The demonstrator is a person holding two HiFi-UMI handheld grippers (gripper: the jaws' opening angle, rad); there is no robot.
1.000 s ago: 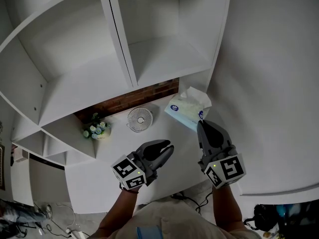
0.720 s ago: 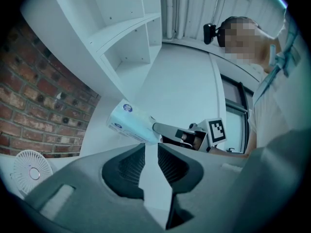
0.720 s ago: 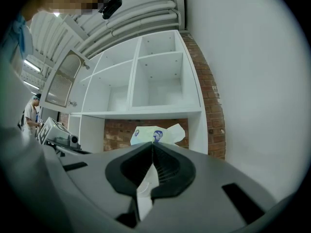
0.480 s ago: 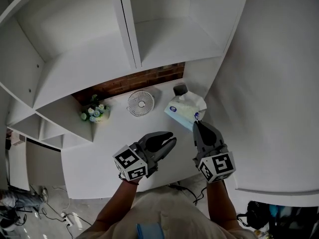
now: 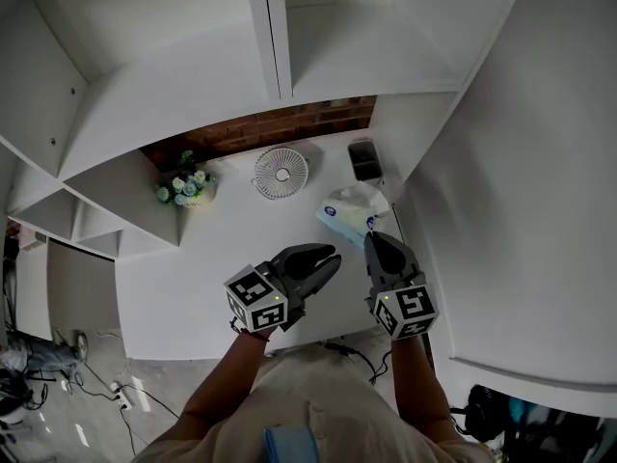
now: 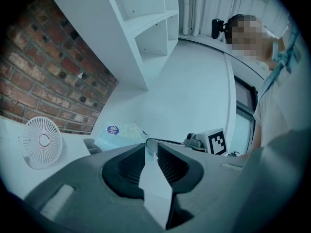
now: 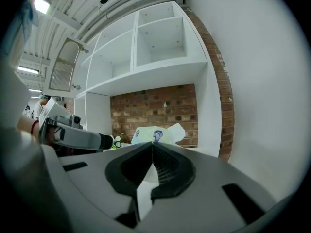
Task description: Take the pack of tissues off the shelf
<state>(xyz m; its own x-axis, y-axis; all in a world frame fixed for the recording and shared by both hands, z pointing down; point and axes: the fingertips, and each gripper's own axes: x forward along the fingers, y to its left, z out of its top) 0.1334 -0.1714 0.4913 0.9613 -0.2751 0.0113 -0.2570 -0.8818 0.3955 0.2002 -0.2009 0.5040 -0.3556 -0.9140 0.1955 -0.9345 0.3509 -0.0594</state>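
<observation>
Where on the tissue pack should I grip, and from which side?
Grip the pack of tissues by its near end, coming in roughly level from the open front. It is a soft, plump wrapper pack, and that end seems to flatten to an edge thin enough for the fingers to pinch. The right gripper is shut on that end now, which looks like a sound hold.

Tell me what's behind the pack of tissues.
Behind the pack of tissues a small dark object sits on the white counter, with the brick wall beyond it. The counter right under the pack is covered.
</observation>
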